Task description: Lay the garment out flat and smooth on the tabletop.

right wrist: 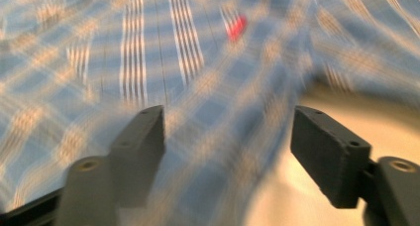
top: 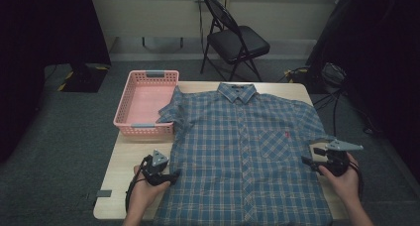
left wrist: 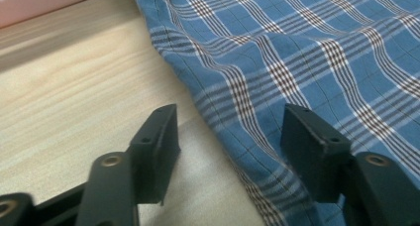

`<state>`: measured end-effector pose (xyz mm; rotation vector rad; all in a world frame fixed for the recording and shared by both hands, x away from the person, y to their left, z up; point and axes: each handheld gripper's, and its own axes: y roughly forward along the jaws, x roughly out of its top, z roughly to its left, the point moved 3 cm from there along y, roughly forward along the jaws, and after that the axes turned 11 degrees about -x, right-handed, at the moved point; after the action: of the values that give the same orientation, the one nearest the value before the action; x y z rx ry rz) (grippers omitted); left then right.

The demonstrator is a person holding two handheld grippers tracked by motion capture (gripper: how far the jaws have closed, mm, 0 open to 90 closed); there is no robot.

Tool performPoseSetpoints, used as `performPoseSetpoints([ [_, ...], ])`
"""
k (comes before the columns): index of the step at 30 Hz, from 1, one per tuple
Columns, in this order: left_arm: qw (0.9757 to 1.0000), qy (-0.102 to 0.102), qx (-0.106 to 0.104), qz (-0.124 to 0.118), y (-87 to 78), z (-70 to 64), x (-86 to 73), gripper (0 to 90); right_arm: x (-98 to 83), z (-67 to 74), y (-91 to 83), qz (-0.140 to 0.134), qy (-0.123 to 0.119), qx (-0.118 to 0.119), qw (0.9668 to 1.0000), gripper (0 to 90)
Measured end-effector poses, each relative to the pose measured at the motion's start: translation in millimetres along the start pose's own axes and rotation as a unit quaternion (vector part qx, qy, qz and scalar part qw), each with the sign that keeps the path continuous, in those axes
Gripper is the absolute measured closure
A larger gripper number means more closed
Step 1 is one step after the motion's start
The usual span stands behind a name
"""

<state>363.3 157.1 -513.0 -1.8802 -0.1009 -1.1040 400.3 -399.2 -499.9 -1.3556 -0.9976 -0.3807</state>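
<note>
Plaid shirt (top: 242, 156) spread flat (buttoned, for folding), left gripper (top: 171, 178) and right gripper (top: 309, 156) jaws spread, empty, at its edges.

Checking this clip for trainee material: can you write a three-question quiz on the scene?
1. True or false: the shirt lies spread flat, collar away from the person.
2. Which edge of the shirt is the left claw at: A, its left edge; B, the collar; C, the pocket?
3. What stands left of the shirt on the table?

Key: 1 true. 2 A. 3 A pink basket, with one sleeve over its rim.
</note>
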Motion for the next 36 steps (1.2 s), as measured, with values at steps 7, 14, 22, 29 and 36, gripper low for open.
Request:
performPoseSetpoints([
  [7,0.9999,0.004,-0.015,0.003,-2.5,-6.3,-1.5,66.1,-35.3,6.1,-21.0,0.014,0.005,0.003,0.9999,42.3],
  [14,0.9987,-0.002,-0.051,0.003,-3.5,-8.9,1.8,88.0,-34.2,6.3,-26.5,0.036,0.007,0.058,0.9976,88.5],
  [22,0.9917,-0.006,-0.092,-0.089,-35.8,-15.4,41.4,88.2,11.8,-16.6,-60.7,-0.017,0.019,0.066,0.9975,89.2],
  [29,0.9891,0.008,-0.104,-0.104,-49.1,-30.3,41.8,87.8,17.8,-19.2,-85.9,-0.049,0.006,0.068,0.9965,88.9],
  [36,0.9954,0.055,-0.009,-0.078,-42.0,-25.1,38.6,30.7,13.4,-9.2,-84.0,-0.076,0.012,0.026,0.9967,29.4],
])
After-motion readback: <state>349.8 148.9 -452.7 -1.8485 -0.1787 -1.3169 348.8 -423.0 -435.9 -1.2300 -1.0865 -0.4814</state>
